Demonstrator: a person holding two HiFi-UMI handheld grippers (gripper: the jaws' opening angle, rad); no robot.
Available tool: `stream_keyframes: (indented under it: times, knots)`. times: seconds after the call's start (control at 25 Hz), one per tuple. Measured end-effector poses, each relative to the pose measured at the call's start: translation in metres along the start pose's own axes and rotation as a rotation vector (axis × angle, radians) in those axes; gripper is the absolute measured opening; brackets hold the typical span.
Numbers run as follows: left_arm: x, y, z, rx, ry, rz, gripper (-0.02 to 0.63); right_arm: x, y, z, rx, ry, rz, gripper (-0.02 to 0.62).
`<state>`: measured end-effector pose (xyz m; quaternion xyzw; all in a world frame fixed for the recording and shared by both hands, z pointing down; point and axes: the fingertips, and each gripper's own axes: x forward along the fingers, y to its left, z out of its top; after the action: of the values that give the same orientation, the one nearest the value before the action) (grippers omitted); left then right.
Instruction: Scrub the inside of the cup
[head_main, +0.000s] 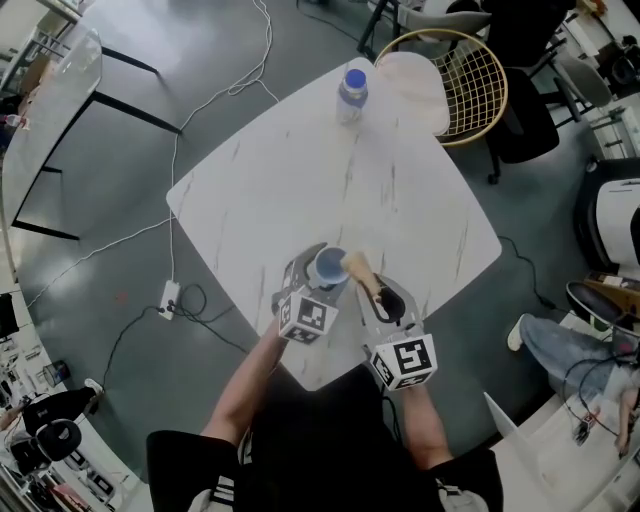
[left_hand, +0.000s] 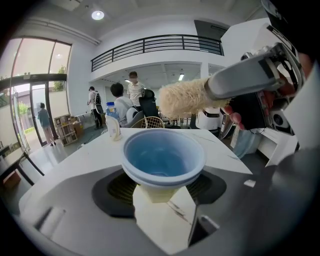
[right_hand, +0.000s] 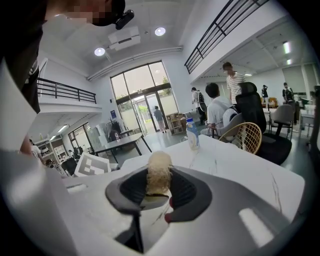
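My left tool (left_hand: 162, 194) is clamped on the cup (left_hand: 163, 157) and my right tool (right_hand: 157, 194) on the brush (right_hand: 158, 172). I should hold the cup steady, push the bristles straight in, then twist against the wall. Over the table (head_main: 400, 200), the cup's mouth sits just beside the brush head, which is not yet inside.

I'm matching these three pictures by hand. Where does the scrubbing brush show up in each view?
Head view: the brush shows at lower centre, just right of the blue cup.
Left gripper view: its fuzzy head is upper right of centre, above the cup.
Right gripper view: dead centre, clamped in the right tool.
Shared landmark: the blue-capped bottle, seen in all three.
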<state>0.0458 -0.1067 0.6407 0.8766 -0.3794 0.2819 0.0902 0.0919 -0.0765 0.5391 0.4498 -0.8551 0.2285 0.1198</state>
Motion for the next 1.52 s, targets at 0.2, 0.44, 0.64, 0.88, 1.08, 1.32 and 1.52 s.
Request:
stream_keyframes:
  times: [0.2, 0.44, 0.64, 0.88, 1.08, 1.32, 1.52]
  knots:
    - [-0.027, -0.012, 0.004, 0.048, -0.018, -0.026, 0.304, -0.002, 0.037, -0.007, -0.022, 0.041, 0.053, 0.107]
    - [-0.057, -0.016, 0.006, 0.093, -0.044, -0.031, 0.304, -0.004, 0.067, -0.021, -0.043, 0.110, 0.069, 0.107]
    - [-0.080, -0.023, 0.005, 0.166, -0.066, -0.036, 0.304, -0.012, 0.081, -0.027, -0.054, 0.133, 0.054, 0.107]
    - [-0.104, -0.028, 0.004, 0.205, -0.100, -0.048, 0.302, -0.020, 0.095, -0.031, -0.046, 0.156, 0.053, 0.107]
    - [-0.121, -0.035, 0.002, 0.291, -0.108, -0.045, 0.299, -0.029, 0.110, -0.037, -0.043, 0.182, 0.066, 0.107]
    - [-0.140, -0.041, -0.002, 0.341, -0.107, -0.061, 0.295, -0.035, 0.132, -0.039, -0.048, 0.220, 0.080, 0.107]
    - [-0.154, -0.041, -0.009, 0.354, -0.104, -0.066, 0.295, -0.037, 0.149, -0.042, -0.060, 0.245, 0.105, 0.107]
